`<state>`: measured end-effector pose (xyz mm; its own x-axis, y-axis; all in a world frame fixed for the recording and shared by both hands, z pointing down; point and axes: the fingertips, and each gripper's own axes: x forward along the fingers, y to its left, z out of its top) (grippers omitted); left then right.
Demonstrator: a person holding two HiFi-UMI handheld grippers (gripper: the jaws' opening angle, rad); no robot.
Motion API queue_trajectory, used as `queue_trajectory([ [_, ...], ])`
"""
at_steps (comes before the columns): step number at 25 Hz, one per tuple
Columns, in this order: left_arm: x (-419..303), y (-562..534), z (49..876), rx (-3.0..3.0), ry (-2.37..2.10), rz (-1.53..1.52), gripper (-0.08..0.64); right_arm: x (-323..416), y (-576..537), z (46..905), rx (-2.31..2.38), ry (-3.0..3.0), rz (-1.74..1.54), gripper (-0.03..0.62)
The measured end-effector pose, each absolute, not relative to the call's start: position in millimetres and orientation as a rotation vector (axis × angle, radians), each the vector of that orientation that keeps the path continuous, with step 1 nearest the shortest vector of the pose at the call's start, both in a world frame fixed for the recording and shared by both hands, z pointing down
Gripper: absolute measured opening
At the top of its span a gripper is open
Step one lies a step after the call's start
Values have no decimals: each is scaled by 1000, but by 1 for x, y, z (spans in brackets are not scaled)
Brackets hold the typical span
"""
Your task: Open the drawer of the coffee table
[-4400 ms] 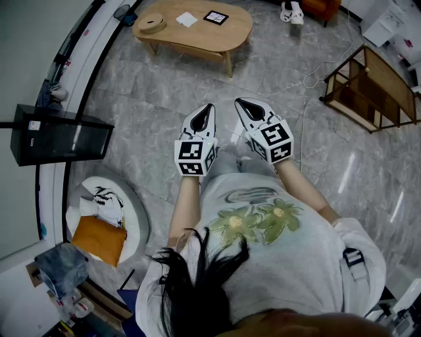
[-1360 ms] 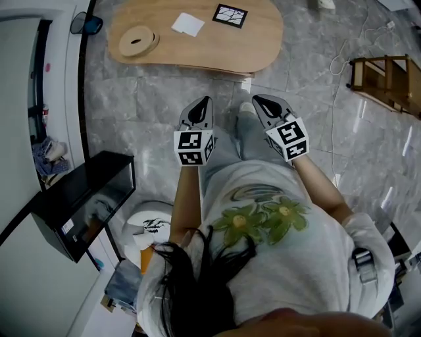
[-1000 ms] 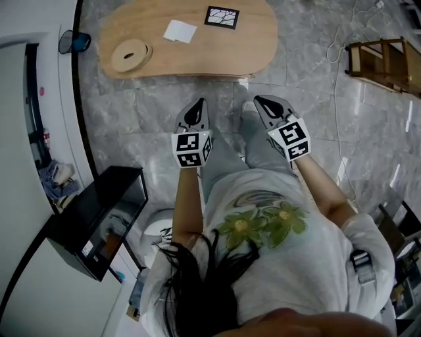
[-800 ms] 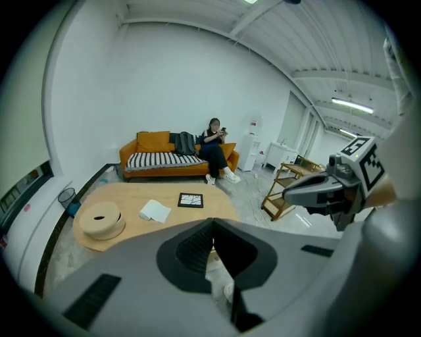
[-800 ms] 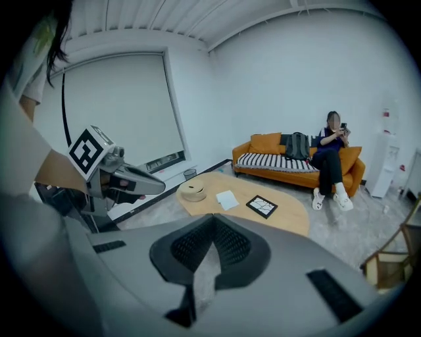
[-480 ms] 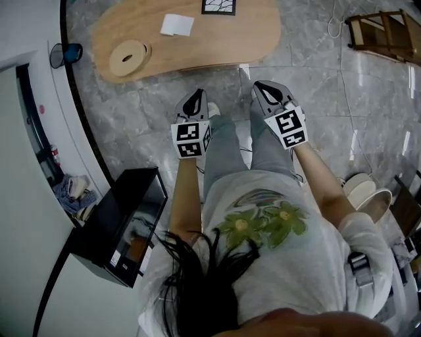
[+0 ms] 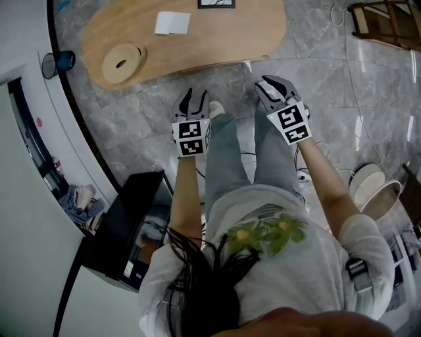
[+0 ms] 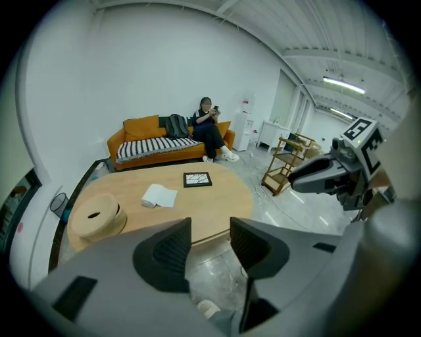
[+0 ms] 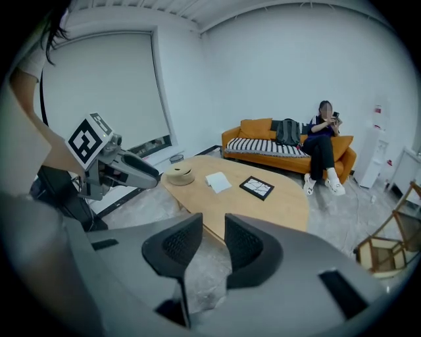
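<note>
The table (image 7: 223,39) lies just ahead of both grippers, and neither touches it. The left gripper (image 7: 195,97) hangs short of the table's near edge at about its middle, and the right gripper (image 7: 268,83) hangs short of the same edge toward its right end. Both have just been opening and stand spread, with nothing between the jaws (only floor and table edge show through the gaps). On the table lie a wooden spool (image 7: 122,60), a paper (image 7: 172,23) and a black tile (image 7: 216,3). The drawer cannot be made out under the near edge.
</note>
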<state>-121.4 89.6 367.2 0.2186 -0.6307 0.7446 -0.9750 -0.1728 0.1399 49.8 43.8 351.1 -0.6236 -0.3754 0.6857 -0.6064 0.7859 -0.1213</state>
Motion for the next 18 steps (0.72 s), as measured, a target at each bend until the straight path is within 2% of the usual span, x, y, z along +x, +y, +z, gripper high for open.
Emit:
queue_trajectory([
  [2,-126,88,383,1892,-1465,741,206,52,40,363,734,-2297,447,114],
  [18,-157,76,475,1868,-1461,787,249,65,35,463,674,-2188,463,144],
])
